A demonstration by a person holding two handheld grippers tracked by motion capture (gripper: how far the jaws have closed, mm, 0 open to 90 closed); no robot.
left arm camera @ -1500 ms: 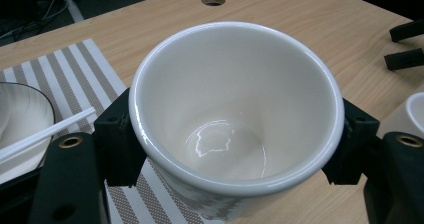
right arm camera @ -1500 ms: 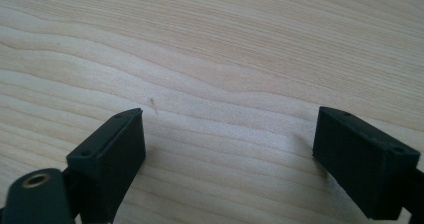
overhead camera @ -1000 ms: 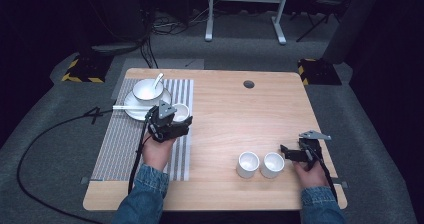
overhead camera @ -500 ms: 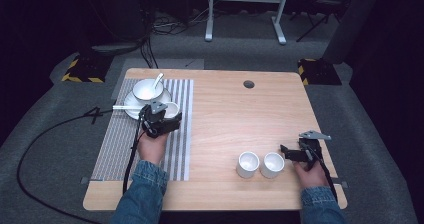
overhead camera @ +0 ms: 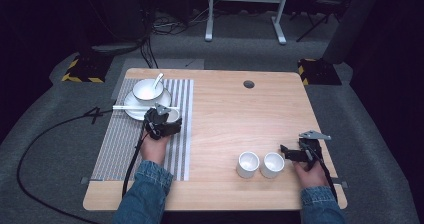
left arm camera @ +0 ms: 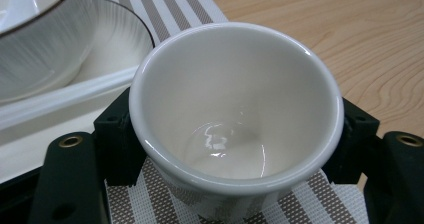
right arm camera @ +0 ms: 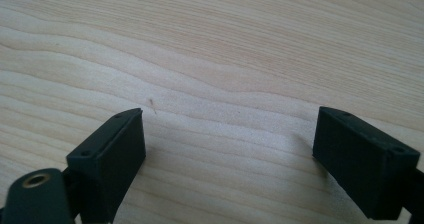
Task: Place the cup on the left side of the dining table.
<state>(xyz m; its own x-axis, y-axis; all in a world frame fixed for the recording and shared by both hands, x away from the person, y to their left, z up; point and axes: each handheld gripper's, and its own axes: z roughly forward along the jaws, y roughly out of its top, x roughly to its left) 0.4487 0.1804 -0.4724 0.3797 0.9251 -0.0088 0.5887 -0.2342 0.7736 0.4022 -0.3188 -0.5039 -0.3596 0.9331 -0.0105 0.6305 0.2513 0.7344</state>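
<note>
My left gripper (overhead camera: 167,118) is shut on a small white cup (left arm camera: 235,119), its black pads pressed to the cup's two sides. The cup (overhead camera: 172,115) is upright and empty, low over the striped placemat (overhead camera: 125,144), just beside the white saucer (overhead camera: 134,111). A white bowl (overhead camera: 147,89) with a spoon (overhead camera: 158,79) in it stands on that saucer. My right gripper (overhead camera: 287,152) rests near the table's right front, open, with bare wood between its fingers (right arm camera: 112,154). Two more white cups (overhead camera: 248,164) (overhead camera: 272,164) stand side by side to its left.
A long white bar (overhead camera: 135,107) lies across the saucer's front. The wooden table (overhead camera: 240,119) has a dark round hole (overhead camera: 248,84) near its far edge. A black cable (overhead camera: 55,129) trails off the left side to the floor.
My left gripper has carried the cup down and to the left, from over the placemat's right edge to a spot beside the saucer. The right gripper has stayed put.
</note>
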